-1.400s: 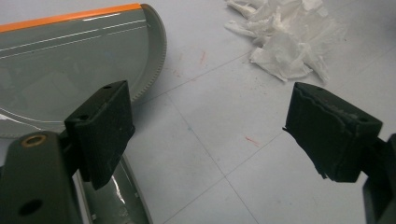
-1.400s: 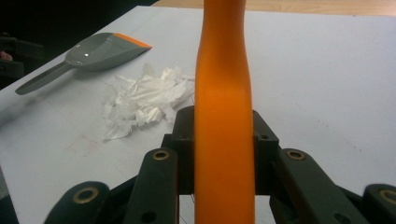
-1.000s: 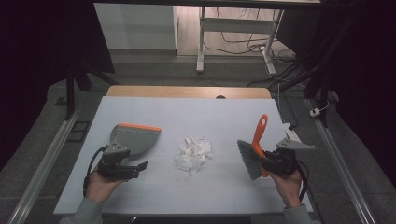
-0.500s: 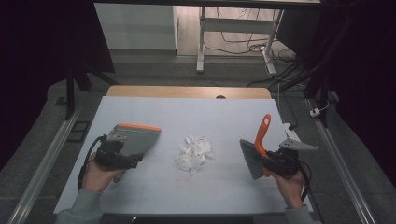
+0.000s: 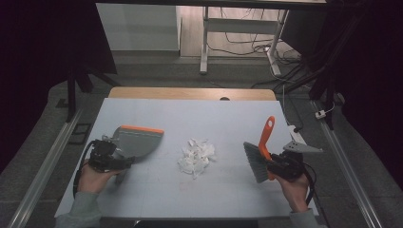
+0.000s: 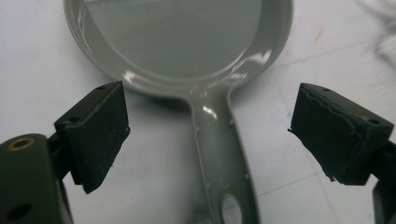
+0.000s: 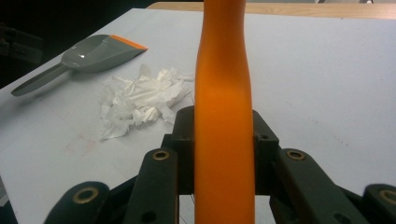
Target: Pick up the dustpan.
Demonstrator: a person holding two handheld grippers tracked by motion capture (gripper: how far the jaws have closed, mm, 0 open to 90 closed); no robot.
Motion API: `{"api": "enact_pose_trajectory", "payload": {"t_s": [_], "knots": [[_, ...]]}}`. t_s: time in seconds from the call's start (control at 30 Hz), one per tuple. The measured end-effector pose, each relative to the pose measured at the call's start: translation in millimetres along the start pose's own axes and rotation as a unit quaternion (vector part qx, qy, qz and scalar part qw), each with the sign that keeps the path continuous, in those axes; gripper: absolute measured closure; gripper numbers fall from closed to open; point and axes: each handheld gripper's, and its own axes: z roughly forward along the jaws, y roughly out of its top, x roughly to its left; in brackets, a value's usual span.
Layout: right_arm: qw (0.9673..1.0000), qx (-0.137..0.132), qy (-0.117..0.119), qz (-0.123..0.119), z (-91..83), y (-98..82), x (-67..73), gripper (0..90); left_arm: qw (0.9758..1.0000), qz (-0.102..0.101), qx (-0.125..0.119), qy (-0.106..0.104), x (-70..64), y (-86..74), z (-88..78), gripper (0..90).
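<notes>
Dustpan handle (image 6: 223, 158) lies untouched between the just-widened left gripper (image 6: 208, 135); right gripper (image 7: 223, 135) clamps brush (image 7: 223, 93).

You are working at a pale bench (image 5: 228, 118) with a wooden far edge; beyond it, a white desk frame (image 5: 205, 42) and cables (image 5: 247, 35) are lying on the floor.

No legible text, label, brand, number or sign appears on any surface — none on the dustpan (image 5: 138, 141), the brush (image 5: 260, 154), the paper scraps (image 5: 196, 156) or the table (image 5: 228, 118).
</notes>
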Motion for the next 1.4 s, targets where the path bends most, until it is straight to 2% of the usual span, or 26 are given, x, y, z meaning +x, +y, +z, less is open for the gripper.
{"api": "enact_pose_trajectory", "payload": {"t_s": [0.37, 0.63, 0.73, 0.77, 0.93, 1.1, 1.17, 1.4], "knots": [[1.0, 0.004, 0.001, -0.001, 1.7, -1.0, -0.1, 69.9, 0.9989, -0.019, 0.041, 0.009, 1.4, -3.3, 24.1, 10.7], [1.0, 0.006, 0.004, -0.004, 3.1, -1.7, 1.4, 69.9, 0.9987, -0.018, 0.048, 0.004, 1.6, -6.5, 33.3, 14.2], [1.0, 0.006, 0.002, -0.003, 2.8, -2.1, 1.1, 69.9, 0.9987, -0.022, 0.046, 0.004, 2.0, -6.8, 35.1, 18.3], [1.0, 0.006, 0.0, -0.003, 2.5, -2.3, 0.9, 69.9, 0.9987, -0.024, 0.044, 0.003, 2.3, -7.1, 35.5, 23.2], [0.9999, 0.007, -0.004, -0.006, 2.1, -2.1, 1.6, 69.9, 0.9981, -0.045, 0.039, -0.015, 7.2, -9.8, 41.2, 29.3], [1.0, 0.005, -0.004, -0.005, 0.9, -2.0, 2.5, 69.9, 0.9979, -0.053, 0.032, -0.016, 9.2, -10.5, 42.9, 36.2], [1.0, 0.005, -0.005, -0.006, 0.7, -1.9, 2.6, 69.9, 0.9975, -0.059, 0.027, -0.027, 10.9, -10.6, 42.8, 38.9], [0.9999, 0.01, -0.007, -0.005, 2.3, -2.5, 2.0, 69.9, 0.9975, -0.061, 0.012, -0.035, 13.1, -11.2, 41.8, 49.3]]}}
